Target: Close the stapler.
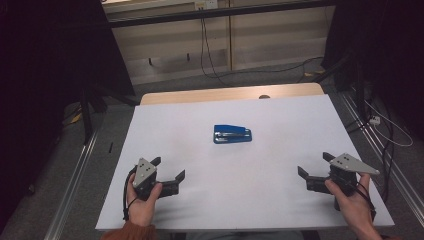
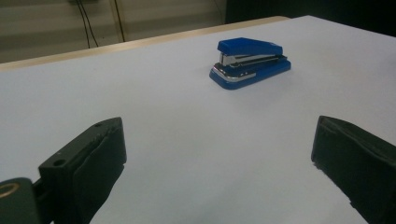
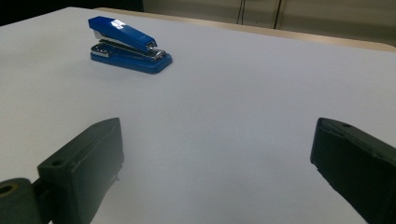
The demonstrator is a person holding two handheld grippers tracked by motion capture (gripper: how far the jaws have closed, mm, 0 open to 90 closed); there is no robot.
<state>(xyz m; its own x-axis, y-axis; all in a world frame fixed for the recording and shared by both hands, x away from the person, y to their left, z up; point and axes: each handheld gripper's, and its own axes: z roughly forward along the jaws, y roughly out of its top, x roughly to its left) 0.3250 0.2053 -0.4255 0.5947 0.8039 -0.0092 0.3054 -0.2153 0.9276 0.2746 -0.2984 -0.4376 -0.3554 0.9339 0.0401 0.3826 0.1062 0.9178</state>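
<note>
Leftmost on the table (image 1: 280,210), near its front edge, sits the left gripper (image 1: 169,168), held in the person's left hand (image 1: 142,202). Its two black jaws stand wide apart with nothing between them; the left gripper view confirms this, with bare white surface showing in the gap. One grey three-cornered plate rides on top of it, and one black cable loops down past the wrist.

Count of loose objects on the table: one. It is a blue stapler (image 1: 232,134), closed, lying flat on its base, roughly at the table's centre and a little towards the far side. It lies well apart from both grippers, ahead of them and between their two lines of sight. From the left gripper view the stapler (image 2: 249,62) appears up and to the right of centre; silver metal shows between its blue top and blue base. From the right gripper view the stapler (image 3: 129,45) appears at upper left.

Rightmost, also near the front edge, is the right gripper (image 1: 316,166), held in the right hand (image 1: 352,205). Its two jaws are likewise spread wide, empty, with plain white surface between them in the right gripper view. It too carries one grey plate.

Totals: two grippers, four jaws, two plates, one stapler, one table.
</note>
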